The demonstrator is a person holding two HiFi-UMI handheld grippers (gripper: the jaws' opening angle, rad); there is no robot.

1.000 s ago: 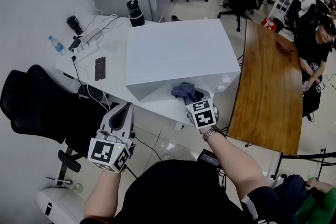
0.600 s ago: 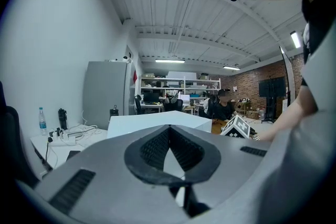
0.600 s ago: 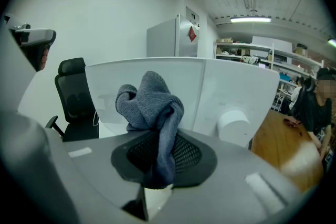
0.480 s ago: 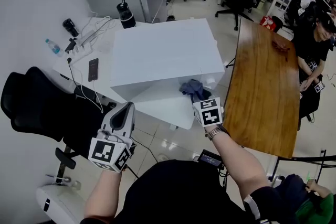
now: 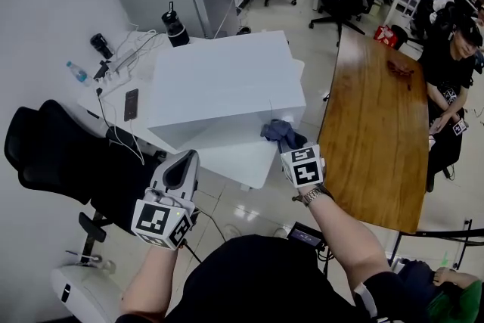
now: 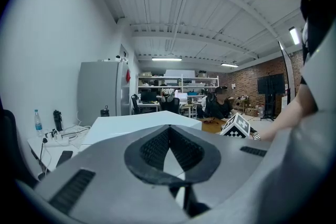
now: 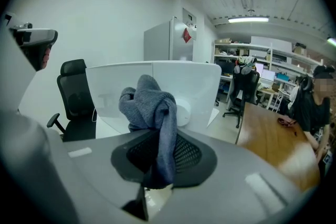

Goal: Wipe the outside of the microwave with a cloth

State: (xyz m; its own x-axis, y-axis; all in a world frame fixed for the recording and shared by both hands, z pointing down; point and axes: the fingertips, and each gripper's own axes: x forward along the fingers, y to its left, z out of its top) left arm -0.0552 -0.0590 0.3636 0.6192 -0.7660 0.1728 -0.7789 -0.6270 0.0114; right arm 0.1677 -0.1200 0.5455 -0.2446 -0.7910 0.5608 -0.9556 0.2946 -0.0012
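Right tongs (image 5: 288, 147) clenched on blue-grey cloth (image 7: 149, 107). Cloth was bunched at front right corner of white microwave (image 5: 219, 79) on white bench (image 5: 242, 163); contact unclear. Left tongs (image 6: 169, 136) were clenched, empty, hovering off bench edge, well apart from microwave.

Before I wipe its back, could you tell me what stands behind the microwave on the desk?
A black bottle stands at the desk's far corner behind the microwave, cables beside it. The desk right against its back is hidden by the microwave itself.
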